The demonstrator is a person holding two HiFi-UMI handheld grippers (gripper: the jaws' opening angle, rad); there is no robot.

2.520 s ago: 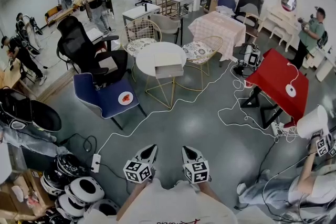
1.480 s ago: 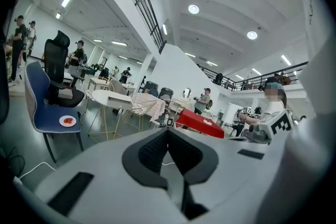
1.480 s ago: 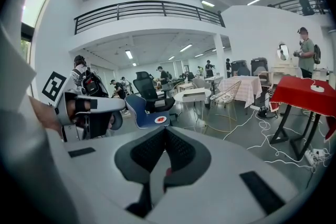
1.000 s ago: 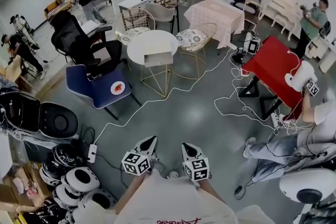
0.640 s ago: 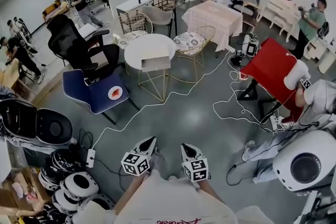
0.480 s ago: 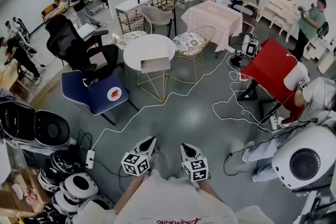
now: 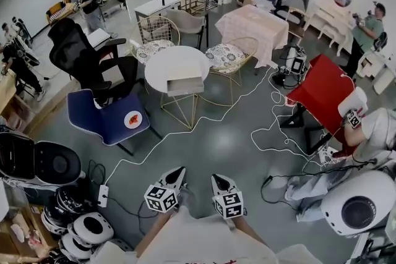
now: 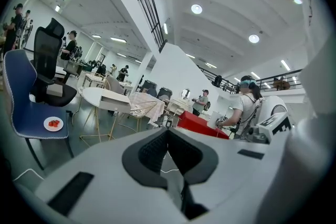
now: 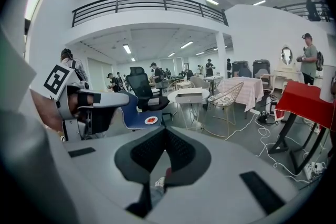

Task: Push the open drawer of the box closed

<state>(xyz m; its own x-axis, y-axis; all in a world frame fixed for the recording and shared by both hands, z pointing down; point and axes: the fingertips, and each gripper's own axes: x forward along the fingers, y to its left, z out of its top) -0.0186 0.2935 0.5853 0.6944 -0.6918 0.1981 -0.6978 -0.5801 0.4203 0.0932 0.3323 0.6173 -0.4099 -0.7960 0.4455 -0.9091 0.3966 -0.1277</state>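
The box (image 7: 184, 86) is a pale drawer unit at the near edge of a round white table (image 7: 167, 62), far across the floor; its drawer stands pulled out toward me. In the left gripper view the box (image 8: 113, 103) is small and at the left. The right gripper view has the box (image 9: 189, 96) at centre. My left gripper (image 7: 178, 171) and right gripper (image 7: 218, 179) hang low in front of me, far from the table. Both are shut with nothing between the jaws. My right gripper's camera also catches the left gripper (image 9: 86, 106).
A blue chair (image 7: 99, 113) with a plate (image 7: 132, 119) stands left of the table, and gold wire chairs (image 7: 226, 57) behind it. White cables (image 7: 185, 132) cross the floor. A red table (image 7: 325, 93) and crouching people are at the right. Helmets (image 7: 77, 222) are piled at the lower left.
The head view has drifted a little, while both grippers keep their place and stay shut. A person in a white helmet has come into the lower right.
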